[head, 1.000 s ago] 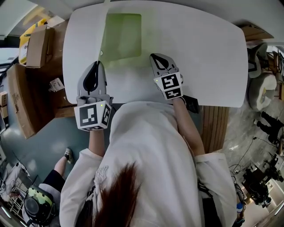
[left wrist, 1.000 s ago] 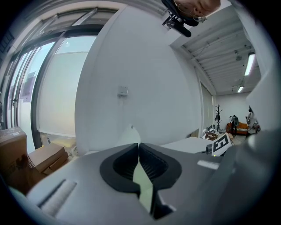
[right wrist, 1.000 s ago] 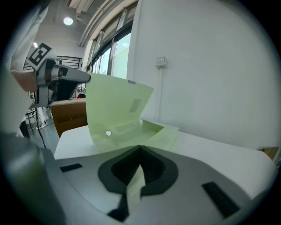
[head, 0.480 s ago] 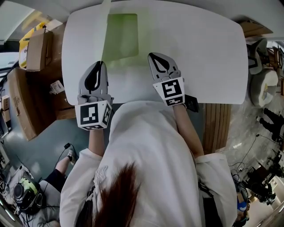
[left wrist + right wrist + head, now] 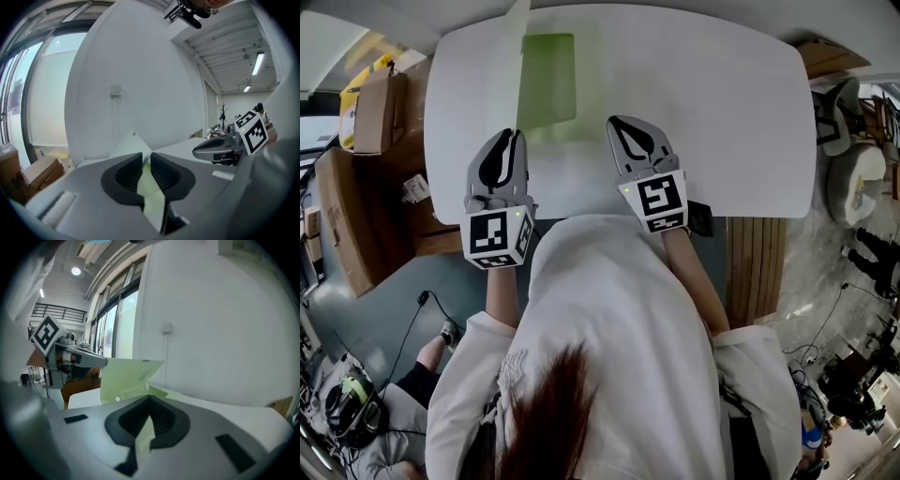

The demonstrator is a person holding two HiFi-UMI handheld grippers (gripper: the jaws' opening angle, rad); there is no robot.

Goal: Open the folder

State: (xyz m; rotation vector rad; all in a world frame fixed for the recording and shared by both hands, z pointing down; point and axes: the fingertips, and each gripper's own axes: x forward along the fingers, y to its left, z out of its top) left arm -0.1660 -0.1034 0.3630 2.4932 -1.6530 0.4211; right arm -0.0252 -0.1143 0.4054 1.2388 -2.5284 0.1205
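Note:
A pale green translucent folder (image 5: 548,80) lies on the far left part of the white table (image 5: 722,112). Its front cover (image 5: 508,66) stands raised along the left side, and shows as an upright sheet (image 5: 126,373) in the right gripper view. My left gripper (image 5: 517,134) is at the cover's near edge. Its jaws are opening, with the thin cover (image 5: 131,146) running through the narrow gap and the pads not pressing on it. My right gripper (image 5: 612,122) hovers shut just right of the folder's near corner, holding nothing.
Cardboard boxes (image 5: 380,98) are stacked on the floor left of the table. A slatted wooden panel (image 5: 755,267) lies at the right, with chairs (image 5: 853,178) past the table's right end. A white wall rises behind the table's far edge.
The cover has swung further up and to the left, so the folder looks narrower. My left jaws have parted a little. The right gripper has lifted and drifted slightly left.

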